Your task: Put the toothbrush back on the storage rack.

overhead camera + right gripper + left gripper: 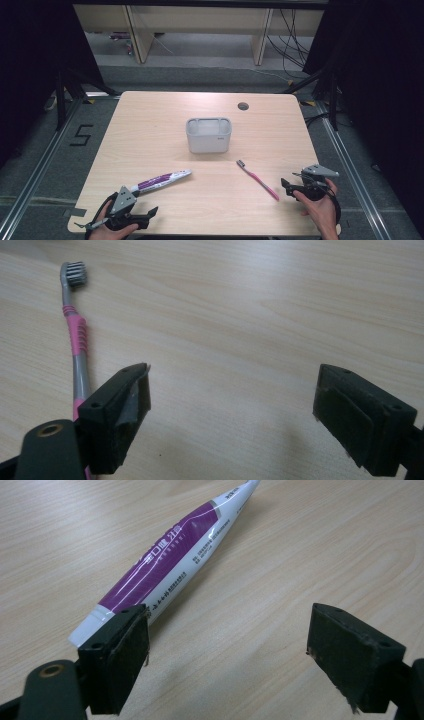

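Toothpaste tube [165,565] purple-white, print unreadable | toothbrush [75,335] pink-grey | tools open

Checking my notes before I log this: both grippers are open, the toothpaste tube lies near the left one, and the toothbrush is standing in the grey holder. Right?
Not quite. The toothbrush lies flat on the table, near the right gripper, as the high view shows. The grey holder stands apart behind it. Both grippers are open, and the toothpaste tube lies near the left gripper.

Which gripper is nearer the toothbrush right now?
Right. The right gripper sits open just beside the toothbrush handle end; the left gripper is across the table by the toothpaste tube.
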Demonstrator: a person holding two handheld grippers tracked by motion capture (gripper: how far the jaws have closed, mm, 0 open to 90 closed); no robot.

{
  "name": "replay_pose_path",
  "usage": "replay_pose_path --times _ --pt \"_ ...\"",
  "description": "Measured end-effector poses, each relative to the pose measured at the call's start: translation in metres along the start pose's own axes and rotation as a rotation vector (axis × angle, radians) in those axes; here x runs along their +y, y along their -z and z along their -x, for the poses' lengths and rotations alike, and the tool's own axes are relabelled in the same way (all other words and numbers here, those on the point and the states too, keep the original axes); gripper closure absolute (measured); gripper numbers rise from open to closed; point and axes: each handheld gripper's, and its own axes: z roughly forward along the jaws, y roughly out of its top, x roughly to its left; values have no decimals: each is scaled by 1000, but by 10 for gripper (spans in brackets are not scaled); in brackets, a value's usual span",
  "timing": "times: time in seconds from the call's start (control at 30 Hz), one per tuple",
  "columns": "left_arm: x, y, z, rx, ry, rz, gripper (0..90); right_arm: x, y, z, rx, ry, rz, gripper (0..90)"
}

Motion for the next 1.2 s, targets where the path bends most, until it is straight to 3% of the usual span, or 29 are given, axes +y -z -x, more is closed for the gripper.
replay_pose_path --times 0.07,0.1,0.17,0.3,0.33,0.37,0.4,0.43,0.47,0.5,0.53,0.57,0.6,0.67,0.73,0.77,0.8,0.83,0.87,0.9,1.0,1.07,1.13,1.2 --pt "0 0 0 0 -11 -7 169 0 0 -4 9 -28 -17 212" --pt "0 1 -1 1 -20 -21 169 0 1 -1 -9 26 2 236" --pt "0 0 0 3 -15 -17 169 0 0 -5 20 -6 -2 236" --pt "0 1 -1 0 -19 -20 169 2 1 -3 17 48 6 303" --pt "0 1 -1 1 -20 -21 169 3 1 -4 19 65 4 306" --pt "0 0 -1 3 -15 -17 169 3 2 -7 16 31 -15 307" --pt "0 0 -1 3 -17 -19 169 4 0 -5 17 94 10 314" --pt "0 0 -1 1 -17 -17 169 5 1 -8 31 72 -21 315" --pt "0 0 -1 4 -18 -19 169 6 1 -7 38 87 -25 315" --pt "0 1 -1 2 -22 -22 169 7 2 -9 51 71 -40 316" --pt "0 1 -1 0 -27 -23 169 7 0 -8 37 103 -15 317" --pt "0 1 -1 2 -23 -23 169 8 1 -9 47 100 -29 318" --pt "-1 0 0 1 -11 -14 169 10 2 -7 38 145 -27 318" --pt "-1 0 1 0 -3 -7 169 13 4 -11 51 114 -26 318" --pt "-1 -1 1 -2 -5 -4 169 14 6 -12 37 144 -39 318" --pt "-1 0 1 -2 -6 -4 169 16 5 -12 54 152 -22 320" --pt "0 0 1 3 -14 -13 169 17 6 -14 63 138 -40 320" --pt "-1 0 0 2 -14 -12 169 17 6 -14 59 167 -35 320" --pt "-1 0 0 2 -10 -14 169 19 7 -17 75 132 -60 317" --pt "-1 -1 1 1 -3 -7 169 19 8 -19 77 130 -61 316" --pt "-1 -1 1 -2 -4 -7 169 22 7 -20 90 186 -43 316" --pt "-1 -1 1 -2 -4 -5 170 24 8 -22 89 193 -46 316" --pt "-1 0 0 1 -12 -14 169 25 10 -27 96 157 -77 316" --pt "-1 0 0 5 -14 -12 171 27 9 -28 103 193 -61 316"
